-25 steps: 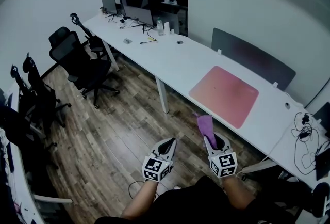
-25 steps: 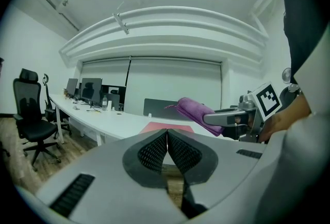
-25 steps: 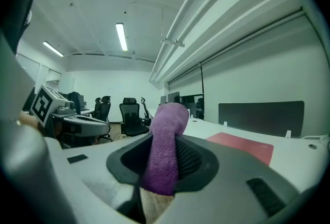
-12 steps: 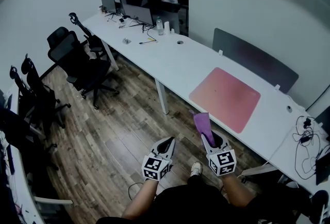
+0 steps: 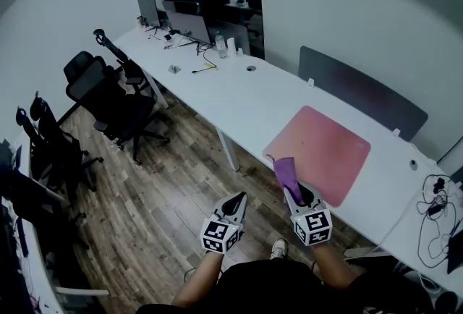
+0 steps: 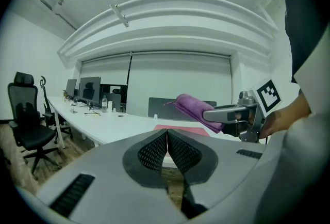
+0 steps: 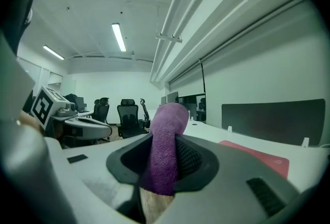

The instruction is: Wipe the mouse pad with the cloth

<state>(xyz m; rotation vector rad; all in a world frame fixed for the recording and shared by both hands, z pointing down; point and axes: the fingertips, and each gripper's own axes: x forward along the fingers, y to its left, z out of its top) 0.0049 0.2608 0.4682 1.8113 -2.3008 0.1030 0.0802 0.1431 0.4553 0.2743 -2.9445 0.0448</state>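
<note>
1. Right gripper [image 5: 298, 197] is clamping the purple cloth [image 5: 286, 174] between its jaws. The cloth is sticking up and forward out of them as a folded roll.
2. Left gripper [image 5: 235, 202] is hanging just beside the right one, on its left. Its jaws are pressing together with nothing between them.
3. Both grippers are hovering over the wooden floor [image 5: 159, 197], in front of the near edge of the long white desk [image 5: 239, 99]. The person's forearms are showing behind them.
4. The cloth's free end is reaching toward the near corner of the pink mouse pad [image 5: 322, 153]. It is hanging in the air rather than lying on the pad.
5. The pad is lying flat on the desk, close to its near edge, with a grey divider [image 5: 362, 92] standing behind it.
6. Monitors [image 5: 189, 24] and small items are sitting at the desk's far end, and cables [image 5: 434, 208] are trailing over its right end.
7. Black office chairs [image 5: 108, 92] are standing on the floor to the left, well apart from the grippers.
</note>
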